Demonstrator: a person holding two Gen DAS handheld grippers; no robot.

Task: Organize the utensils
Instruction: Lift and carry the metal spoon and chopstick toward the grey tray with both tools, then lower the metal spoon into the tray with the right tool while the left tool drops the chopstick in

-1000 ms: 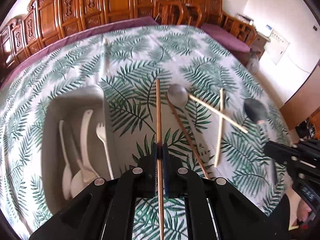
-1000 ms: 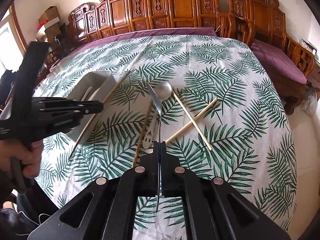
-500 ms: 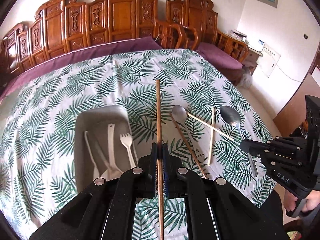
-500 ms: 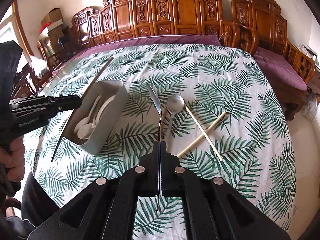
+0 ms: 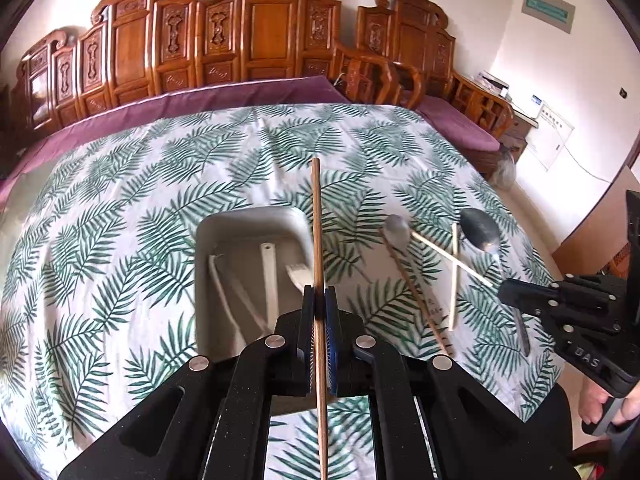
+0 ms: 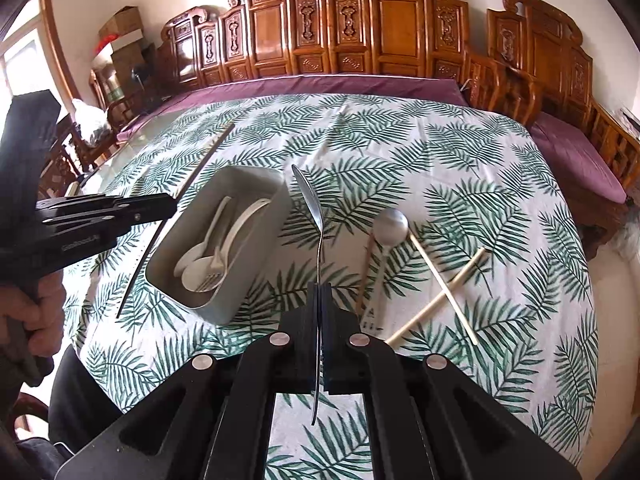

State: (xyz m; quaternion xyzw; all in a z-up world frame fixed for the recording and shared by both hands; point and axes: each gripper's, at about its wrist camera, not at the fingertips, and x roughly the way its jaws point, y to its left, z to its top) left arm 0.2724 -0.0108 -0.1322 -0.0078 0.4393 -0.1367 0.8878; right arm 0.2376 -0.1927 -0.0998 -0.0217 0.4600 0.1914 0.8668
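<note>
My left gripper (image 5: 319, 298) is shut on a brown wooden chopstick (image 5: 316, 220), held in the air over the right edge of the grey tray (image 5: 248, 216). White plastic utensils (image 5: 269, 272) lie inside the tray. My right gripper (image 6: 320, 292) is shut on the handle of a metal spoon (image 6: 307, 192), bowl pointing away, just right of the tray (image 6: 256, 264). On the cloth lie another metal spoon (image 6: 390, 224), a brown chopstick (image 6: 364, 272) and two crossed pale chopsticks (image 6: 440, 288). The left gripper (image 6: 170, 202) shows at the left of the right wrist view, and the right gripper (image 5: 506, 290) at the right of the left wrist view.
A palm-leaf tablecloth (image 5: 120, 220) covers the table. Carved wooden benches (image 5: 256, 40) with purple cushions stand behind it and along its right side. A person's hand (image 6: 36, 316) grips the left handle. Stacked boxes (image 6: 124, 36) sit at the far left.
Both grippers have risen and drawn back from the table with their utensils. The left one has shifted left, so the tray now lies under the chopstick; the spoon has come nearer the tray.
</note>
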